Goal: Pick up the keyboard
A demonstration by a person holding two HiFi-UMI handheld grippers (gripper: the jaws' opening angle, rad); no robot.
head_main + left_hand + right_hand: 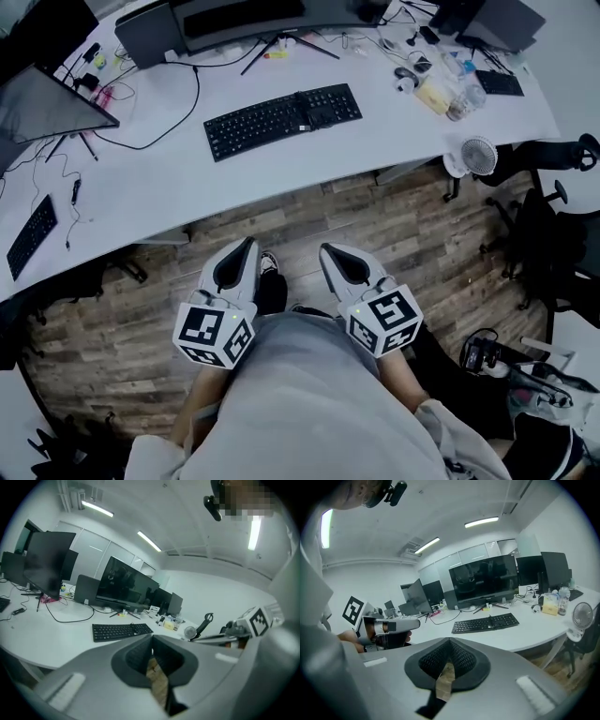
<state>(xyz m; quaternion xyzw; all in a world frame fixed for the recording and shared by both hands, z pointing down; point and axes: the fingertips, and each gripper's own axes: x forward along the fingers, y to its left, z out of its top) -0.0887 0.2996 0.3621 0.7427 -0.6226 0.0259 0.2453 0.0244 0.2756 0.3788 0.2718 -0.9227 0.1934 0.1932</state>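
The white office desk (281,178) carries the keyboard (281,119) near its middle, well apart from both grippers. The left gripper (248,243) and right gripper (326,249) hang by the body, jaws closed on nothing. The approach is not yet begun; next, reach forward and open.

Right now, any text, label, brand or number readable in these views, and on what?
No readable text anywhere.
keyboard: key legends too small to read.
left claw, right claw: black square marker patterns only, no words.
bottle: label too blurred to read.
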